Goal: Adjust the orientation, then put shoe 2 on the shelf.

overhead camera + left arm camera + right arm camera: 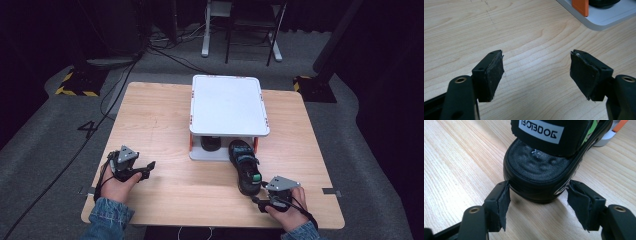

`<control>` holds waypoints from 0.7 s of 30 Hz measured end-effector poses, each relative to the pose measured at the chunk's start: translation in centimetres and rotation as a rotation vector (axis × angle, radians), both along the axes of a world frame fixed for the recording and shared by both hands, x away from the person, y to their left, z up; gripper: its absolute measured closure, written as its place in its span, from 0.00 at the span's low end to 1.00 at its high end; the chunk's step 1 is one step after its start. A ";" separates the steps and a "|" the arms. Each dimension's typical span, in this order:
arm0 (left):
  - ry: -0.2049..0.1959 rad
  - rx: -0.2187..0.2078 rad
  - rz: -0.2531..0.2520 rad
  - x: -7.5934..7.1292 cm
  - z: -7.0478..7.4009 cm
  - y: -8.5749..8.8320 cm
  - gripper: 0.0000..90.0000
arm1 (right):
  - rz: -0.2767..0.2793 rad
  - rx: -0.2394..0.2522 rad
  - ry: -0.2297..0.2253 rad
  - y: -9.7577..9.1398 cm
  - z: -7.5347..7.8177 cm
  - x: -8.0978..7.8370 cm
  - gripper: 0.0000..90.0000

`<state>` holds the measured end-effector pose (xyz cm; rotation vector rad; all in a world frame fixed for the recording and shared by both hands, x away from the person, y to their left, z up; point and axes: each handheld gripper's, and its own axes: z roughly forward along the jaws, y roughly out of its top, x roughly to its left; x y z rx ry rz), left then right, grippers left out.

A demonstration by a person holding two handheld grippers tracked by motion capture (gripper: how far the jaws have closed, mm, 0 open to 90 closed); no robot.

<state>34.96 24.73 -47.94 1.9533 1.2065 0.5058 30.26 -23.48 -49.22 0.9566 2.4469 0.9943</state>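
Showing black sandal (pixel 539 167), white label strap | right gripper (pixel 537 195) jaws apart beside its heel, not gripping

My table (pixel 165 125) is lit evenly from overhead, while the room around it falls away into near black. The white shelf top (pixel 227 105) glares, washed out at the frame's centre. The high view is soft and grainy. In my right gripper view the sandal (pixel 539 167) casts a short shadow; my pads (pixel 495 75) look sharp, far corners slightly blurred.
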 end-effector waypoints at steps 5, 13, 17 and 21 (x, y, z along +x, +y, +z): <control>0.003 0.002 0.001 -0.1 -0.1 0.0 0.31 | 0.004 0.005 -0.009 0.3 0.0 0.1 0.38; 0.000 0.008 0.009 -0.4 -0.1 0.4 0.31 | -0.004 0.083 -0.012 1.3 0.5 1.6 0.33; 0.003 0.005 0.015 -0.8 -0.2 0.5 0.31 | 0.002 0.099 -0.017 1.7 0.9 2.3 0.32; 0.002 0.005 0.028 -1.0 -0.1 0.8 0.31 | 0.008 0.085 -0.050 2.0 1.0 2.7 0.32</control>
